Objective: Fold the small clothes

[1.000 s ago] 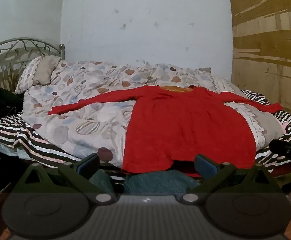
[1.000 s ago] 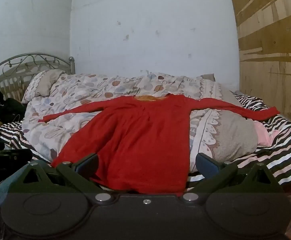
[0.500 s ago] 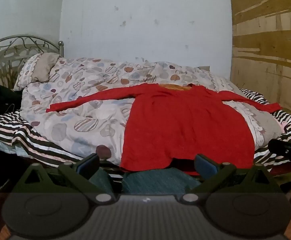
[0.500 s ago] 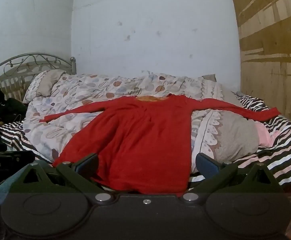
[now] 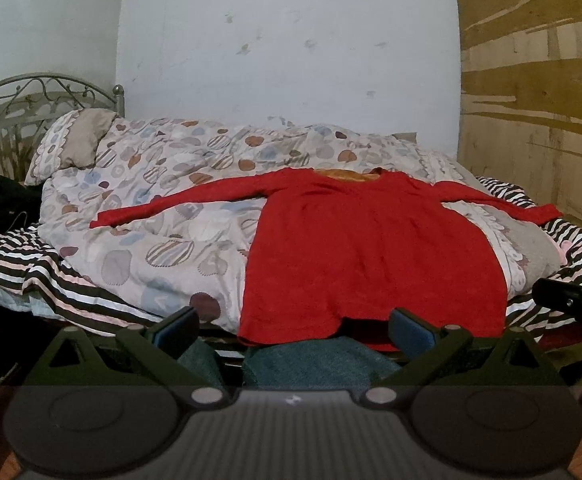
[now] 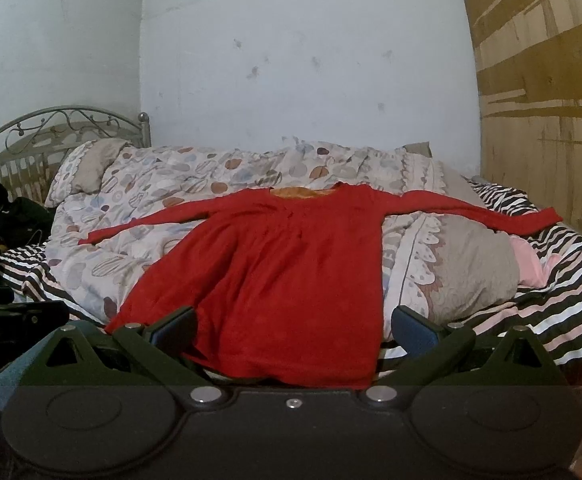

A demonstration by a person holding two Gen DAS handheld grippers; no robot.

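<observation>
On the patterned duvet [image 5: 163, 216] ahead of you: red long-sleeved dress [image 5: 371, 248], flat, sleeves outspread, hem nearest, neckline farthest; left tongs [image 5: 293, 330] and right tongs [image 6: 293, 330] both spread apart, empty, just short of hem.

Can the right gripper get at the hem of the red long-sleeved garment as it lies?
Probably yes. The right gripper is open, its jaws straddling the red long-sleeved garment, whose hem lies flat and uncovered at the patterned duvet's near edge.

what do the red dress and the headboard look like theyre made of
Red dress: seemingly a soft knit or fleecy fabric, matte; its surface looks fuzzy and it drapes limply over the duvet.
Headboard: probably painted metal, dull grey; thin curled scrollwork and slim bars.
</observation>
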